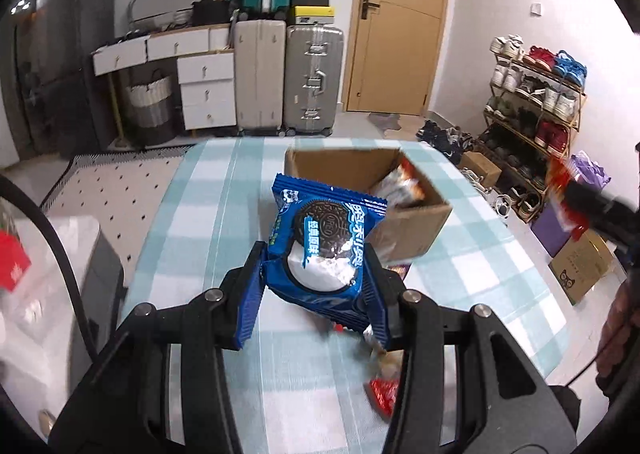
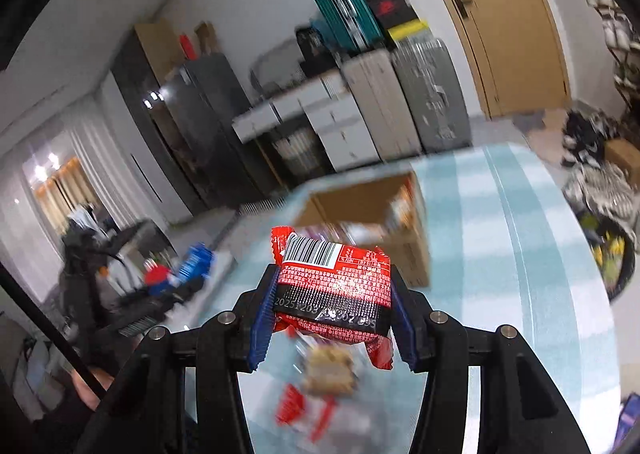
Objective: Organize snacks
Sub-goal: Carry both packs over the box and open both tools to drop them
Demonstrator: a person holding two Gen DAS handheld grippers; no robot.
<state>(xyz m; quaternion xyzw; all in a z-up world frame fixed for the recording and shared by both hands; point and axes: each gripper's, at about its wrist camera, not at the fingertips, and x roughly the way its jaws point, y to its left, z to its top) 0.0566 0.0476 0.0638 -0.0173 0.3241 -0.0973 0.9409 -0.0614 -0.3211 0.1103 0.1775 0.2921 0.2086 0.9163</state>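
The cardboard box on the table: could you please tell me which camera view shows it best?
The left wrist view. There the cardboard box is sharp, its open top faces the camera and a packet shows inside, though the blue cookie packet covers its near left corner. In the right wrist view the box is motion-blurred and partly behind the red snack packet.

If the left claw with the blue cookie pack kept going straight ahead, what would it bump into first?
Probably the open cardboard box on the checked table. The left claw, shut on the blue Oreo pack, points toward the box's near corner, though depth is hard to judge.
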